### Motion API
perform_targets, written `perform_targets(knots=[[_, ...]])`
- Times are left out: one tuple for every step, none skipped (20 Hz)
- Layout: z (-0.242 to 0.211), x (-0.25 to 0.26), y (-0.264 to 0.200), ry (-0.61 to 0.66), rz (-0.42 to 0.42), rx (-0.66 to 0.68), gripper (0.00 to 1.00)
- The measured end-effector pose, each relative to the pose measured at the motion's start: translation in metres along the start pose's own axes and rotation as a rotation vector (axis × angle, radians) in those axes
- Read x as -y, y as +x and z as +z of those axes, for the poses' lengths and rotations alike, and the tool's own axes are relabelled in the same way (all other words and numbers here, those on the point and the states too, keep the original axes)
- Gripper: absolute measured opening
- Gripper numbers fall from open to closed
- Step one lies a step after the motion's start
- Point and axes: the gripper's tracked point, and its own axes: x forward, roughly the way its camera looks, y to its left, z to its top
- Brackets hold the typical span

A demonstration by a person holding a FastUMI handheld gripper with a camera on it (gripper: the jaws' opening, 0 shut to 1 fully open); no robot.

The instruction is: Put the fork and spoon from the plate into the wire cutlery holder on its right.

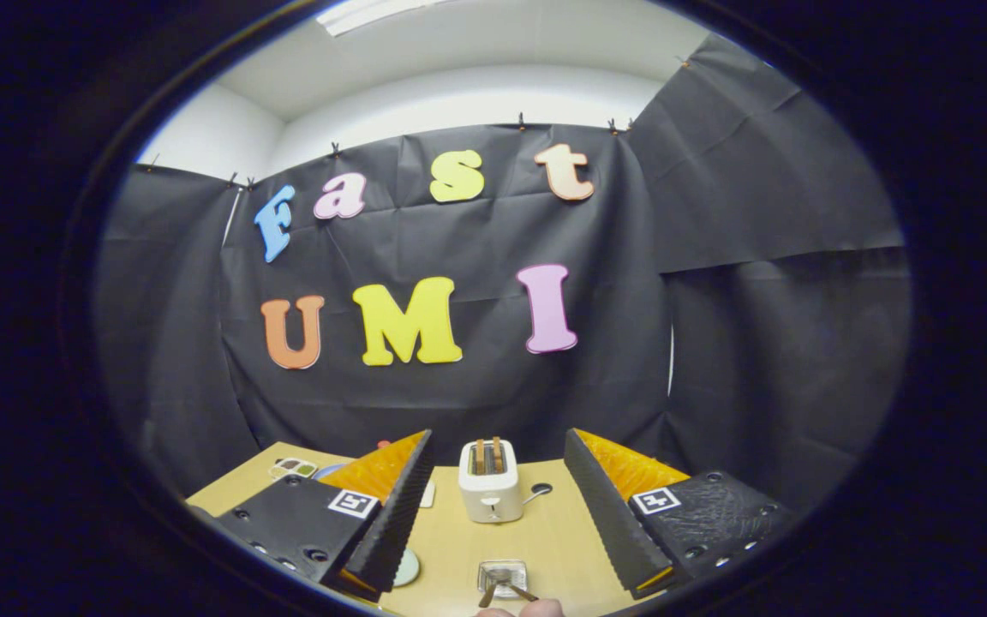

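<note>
My gripper (pixel 498 435) is open, held above the wooden table (pixel 545 540) with nothing between its fingers. Low between the fingers, near the table's front edge, sits a small square shiny container (pixel 502 577). Two brown-handled utensils (pixel 493 590) lean out of it toward me; I cannot tell which is the fork and which the spoon. A person's fingertips (pixel 536 608) touch the table just in front of them. The pale round edge of a plate (pixel 408 567) peeks out beside the left finger, mostly hidden by it.
A white toaster (pixel 490 490) with two slices in it stands farther back between the fingers. A dark long-handled scoop (pixel 536 492) lies at its right. A small tray (pixel 292 468) and a blue dish (pixel 331 470) sit far left. Black cloth walls close in the table.
</note>
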Motion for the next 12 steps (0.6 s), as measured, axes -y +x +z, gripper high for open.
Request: perform_targets(knots=[[-0.001, -0.002, 0.0, -0.001, 0.003, -0.001, 0.92], [-0.001, -0.002, -0.001, -0.003, 0.005, 0.001, 0.92], [0.0, -0.003, -0.002, -0.005, 0.006, 0.005, 0.92], [0.001, -0.004, -0.004, -0.005, 0.008, 0.009, 0.92], [0.003, -0.006, -0.005, -0.01, 0.012, 0.012, 0.93], [0.003, -0.009, -0.005, -0.012, 0.017, 0.012, 0.93], [0.004, -0.011, -0.007, -0.012, 0.023, 0.014, 0.94], [0.004, -0.013, -0.006, -0.012, 0.025, 0.013, 0.94], [0.005, -0.014, -0.007, -0.012, 0.029, 0.015, 0.94], [0.004, -0.016, -0.007, -0.014, 0.032, 0.015, 0.95], [0.003, -0.016, -0.006, -0.016, 0.033, 0.013, 0.95], [0.004, -0.018, -0.006, -0.017, 0.032, 0.014, 0.95]])
